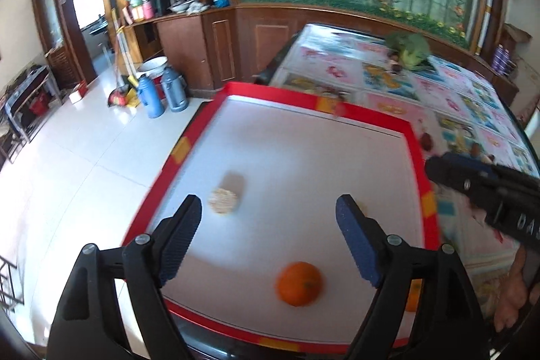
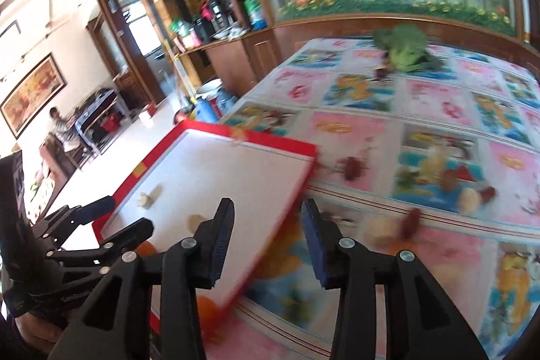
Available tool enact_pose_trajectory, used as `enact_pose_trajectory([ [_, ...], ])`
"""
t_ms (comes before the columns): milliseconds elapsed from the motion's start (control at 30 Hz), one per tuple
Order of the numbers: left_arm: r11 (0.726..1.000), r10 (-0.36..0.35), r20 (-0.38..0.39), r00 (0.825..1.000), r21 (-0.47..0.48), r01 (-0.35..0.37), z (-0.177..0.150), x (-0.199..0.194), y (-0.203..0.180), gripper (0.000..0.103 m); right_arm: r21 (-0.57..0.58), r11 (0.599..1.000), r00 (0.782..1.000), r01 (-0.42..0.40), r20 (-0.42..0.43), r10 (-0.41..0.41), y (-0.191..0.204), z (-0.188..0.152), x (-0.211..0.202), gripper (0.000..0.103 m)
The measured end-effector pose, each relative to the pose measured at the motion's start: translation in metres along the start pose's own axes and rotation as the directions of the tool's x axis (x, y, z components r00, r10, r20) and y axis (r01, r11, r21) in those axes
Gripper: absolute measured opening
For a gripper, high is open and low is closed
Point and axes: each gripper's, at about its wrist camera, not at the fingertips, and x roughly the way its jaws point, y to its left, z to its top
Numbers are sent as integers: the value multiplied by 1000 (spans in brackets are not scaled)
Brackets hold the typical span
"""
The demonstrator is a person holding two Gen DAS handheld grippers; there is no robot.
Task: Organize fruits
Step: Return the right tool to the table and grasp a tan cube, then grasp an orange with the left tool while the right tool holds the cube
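Note:
A white tray with a red rim [image 1: 371, 113] [image 2: 270, 137] lies at the table's left end. On it rests an orange [image 1: 298, 283], below and between the wide-apart fingers of my left gripper [image 1: 269, 204], which touch nothing. A pale cut piece [image 1: 226, 196] lies further in. A second orange [image 1: 413, 296] peeks from behind the right finger. My right gripper [image 2: 268, 208] hangs open over the tray's right edge with nothing between its pads. Blurred oranges [image 2: 206, 309] show under its left finger. The left gripper [image 2: 125, 218] appears at the left.
On the patterned tablecloth [image 2: 438, 110] lie red dates [image 2: 352, 167], pale round pieces [image 2: 470, 199] and a broccoli [image 2: 405, 48] at the far end. The table drops to the tiled floor [image 1: 84, 157] at left, with thermos flasks [image 1: 162, 93]. A person [image 2: 55, 123] is far off.

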Motion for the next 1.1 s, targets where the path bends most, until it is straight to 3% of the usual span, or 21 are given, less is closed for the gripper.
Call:
enact_pose_trajectory([
  [133,994,-82,12,997,78,81,-4,-13,-41,82,12,994,994,105,-1,-105,-37,-17,-26,45],
  [267,975,-162,-4,987,153,161,-8,-21,-81,82,-40,971,971,237,-25,-238,-60,-38,-39,45],
  [433,952,-202,-42,978,226,206,-17,-19,-120,82,-96,952,954,290,-53,-296,-72,-48,-33,46],
  [667,926,-250,-95,963,266,267,-25,-17,-149,82,-66,956,947,286,-136,-293,-88,-44,-8,45],
  [700,924,-252,-97,963,272,269,-26,-17,-153,82,-65,957,945,284,-149,-291,-90,-43,-5,41],
  [733,920,-255,-104,961,279,274,-24,-16,-157,82,-62,960,945,274,-165,-281,-92,-43,-3,28],
  [767,918,-258,-108,960,282,278,-24,-15,-160,82,-52,963,947,264,-175,-269,-94,-44,-2,26],
  [967,903,-299,-147,943,276,330,-17,-6,-176,82,117,979,981,168,-118,-155,-127,-40,-19,25],
  [1100,895,-312,-172,934,276,350,-14,4,-191,82,243,967,997,70,11,-75,-159,-41,-37,25],
])
